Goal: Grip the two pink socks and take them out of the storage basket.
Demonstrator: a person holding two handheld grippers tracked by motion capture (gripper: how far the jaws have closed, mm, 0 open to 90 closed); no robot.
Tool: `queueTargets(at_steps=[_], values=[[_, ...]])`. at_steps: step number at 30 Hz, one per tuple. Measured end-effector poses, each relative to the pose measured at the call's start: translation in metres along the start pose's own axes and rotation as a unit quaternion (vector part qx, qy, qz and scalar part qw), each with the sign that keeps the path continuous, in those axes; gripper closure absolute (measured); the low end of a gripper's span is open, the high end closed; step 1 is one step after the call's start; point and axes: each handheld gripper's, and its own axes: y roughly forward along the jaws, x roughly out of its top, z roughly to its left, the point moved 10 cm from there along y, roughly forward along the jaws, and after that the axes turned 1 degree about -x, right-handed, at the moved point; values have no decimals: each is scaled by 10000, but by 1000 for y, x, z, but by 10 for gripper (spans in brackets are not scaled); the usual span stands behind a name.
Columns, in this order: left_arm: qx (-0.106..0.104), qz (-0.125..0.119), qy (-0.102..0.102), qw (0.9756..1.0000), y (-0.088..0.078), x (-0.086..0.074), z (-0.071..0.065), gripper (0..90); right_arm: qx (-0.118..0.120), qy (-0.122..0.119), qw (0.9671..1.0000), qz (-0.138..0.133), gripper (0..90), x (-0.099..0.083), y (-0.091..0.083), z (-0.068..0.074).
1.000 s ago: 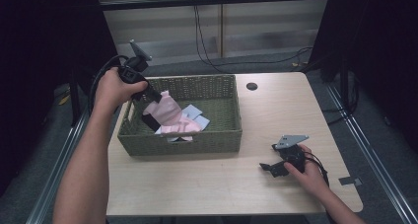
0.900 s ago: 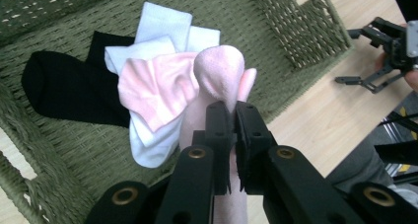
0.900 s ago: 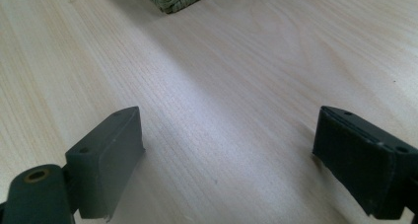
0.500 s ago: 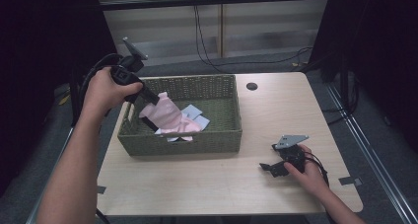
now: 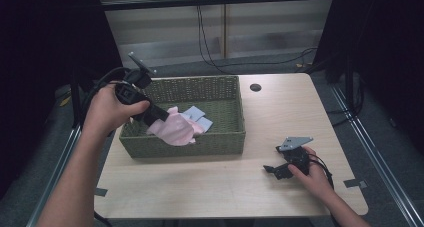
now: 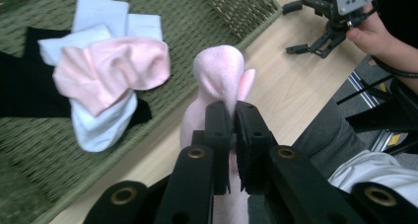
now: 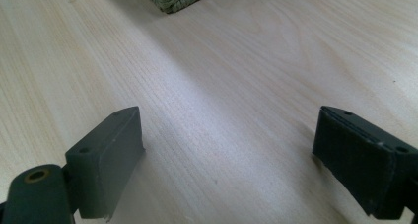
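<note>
Left gripper (image 5: 162,114) lifted; pink sock (image 5: 175,129) hangs lengthwise down.

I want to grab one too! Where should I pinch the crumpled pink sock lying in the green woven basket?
Probably pinch the crumpled pink sock at its raised, bunched middle, coming straight down from above. It lies on top of the other socks, and the green woven basket walls block a sideways approach.

A pale wooden surface (image 5: 220,182) carries a green woven basket (image 5: 220,137), lying beyond and left of the right gripper's (image 5: 272,171) jaws.
</note>
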Motion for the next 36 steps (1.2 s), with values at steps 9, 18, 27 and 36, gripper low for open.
queueTargets(at_steps=[9,18,27,36], values=[[225,-457,-131,9986,24,13,31,478,1,0,10000,0,108,0,0,0],[386,-500,-264,9977,51,19,60,447,-1,1,10000,-2,108,0,0,0],[472,-342,-311,9978,80,11,83,424,1,2,10000,-2,108,0,0,0],[631,-262,-434,9967,117,15,106,402,0,1,10000,-2,108,0,0,0]])
